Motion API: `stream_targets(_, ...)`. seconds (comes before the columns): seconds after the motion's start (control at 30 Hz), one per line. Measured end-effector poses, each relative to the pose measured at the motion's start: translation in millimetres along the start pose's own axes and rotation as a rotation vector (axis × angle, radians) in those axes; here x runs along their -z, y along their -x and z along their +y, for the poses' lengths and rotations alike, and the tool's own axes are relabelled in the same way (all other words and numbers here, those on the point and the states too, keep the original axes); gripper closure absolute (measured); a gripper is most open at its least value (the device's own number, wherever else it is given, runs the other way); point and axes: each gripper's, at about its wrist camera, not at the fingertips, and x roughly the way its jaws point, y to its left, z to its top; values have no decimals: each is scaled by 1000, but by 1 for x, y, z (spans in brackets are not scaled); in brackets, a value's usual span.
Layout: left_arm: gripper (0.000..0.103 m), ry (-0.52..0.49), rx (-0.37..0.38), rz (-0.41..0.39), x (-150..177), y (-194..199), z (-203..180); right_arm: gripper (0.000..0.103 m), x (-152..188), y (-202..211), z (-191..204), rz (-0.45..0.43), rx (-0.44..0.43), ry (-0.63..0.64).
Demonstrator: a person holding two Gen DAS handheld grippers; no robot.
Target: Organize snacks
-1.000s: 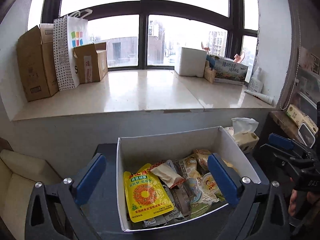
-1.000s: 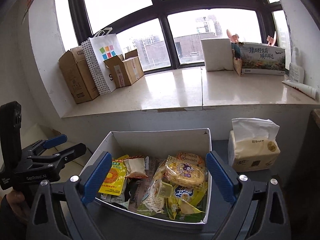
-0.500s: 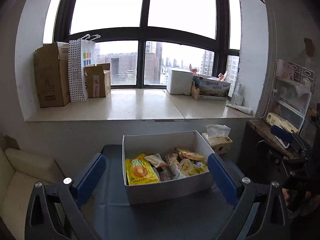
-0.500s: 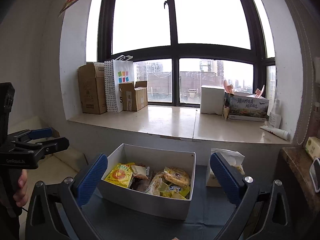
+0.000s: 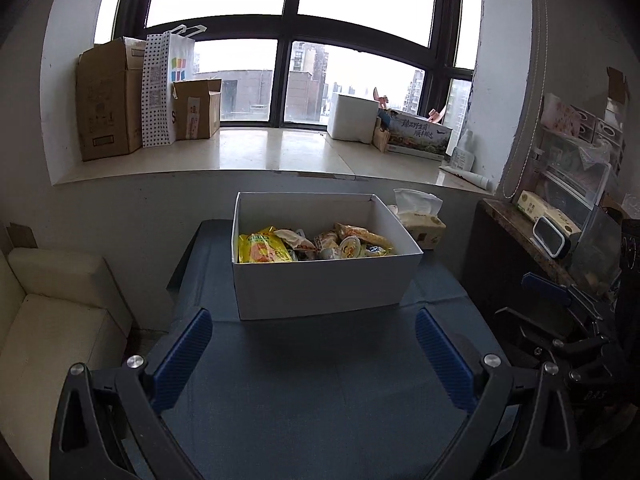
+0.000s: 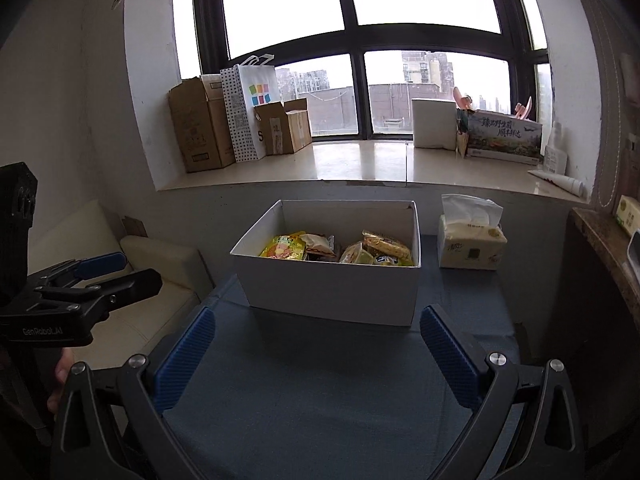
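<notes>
Dark blue table (image 5: 320, 400) spreads under and ahead of both grippers, bare between the fingers and the box. White box (image 5: 324, 280), open-topped and rectangular, stands on it straight ahead of the left gripper (image 5: 314, 358) and ahead of the right gripper (image 6: 318, 356), well clear of all fingertips, nothing between. Box holds a loose heap of snack packets (image 5: 316, 242): a large yellow packet (image 5: 262, 248) at the left end, paler wrapped pieces and a small round-lidded cup toward the right; print too small to read. Left gripper stands wide, blue pads spread, nothing between them. Right gripper likewise at full spread, empty. In the right wrist view the left gripper shows out to the left of the table, a hand (image 6: 60, 376) partly visible beneath it. Beyond the box, a long pale windowsill (image 5: 260, 156) below dark-framed windows: cardboard boxes (image 5: 108, 100) and a dotted paper bag (image 5: 164, 88) at far left, a white block (image 5: 354, 118) and a printed carton (image 5: 420, 136) at far right. Cream cushioned seat (image 5: 52, 320) left of the left gripper. Dark side shelf (image 5: 520, 232) to the right, cluttered. Tissue pack (image 6: 470, 240) stands just right of the box, at the back of the table.
</notes>
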Motion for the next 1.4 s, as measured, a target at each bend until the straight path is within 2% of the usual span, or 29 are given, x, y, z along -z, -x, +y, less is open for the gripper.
stream_targets(0.27,0,-36,5,-2,0,1,-9,0,0,1,-10,15,16,-45)
stream_targets(0.33,0,-47,-2,-1,1,1,-10,0,1,2,-12,12,-5,-63)
stream_targets(0.4,0,-45,4,2,1,0,-9,0,1,3,-15,7,-37,-78)
stream_targets(0.77,0,-41,9,4,0,0,-7,0,2,2,-21,17,-26,-110)
stream_targets(1.4,0,-57,16,7,1,-1,-9,0,3,1,-14,31,-32,-89)
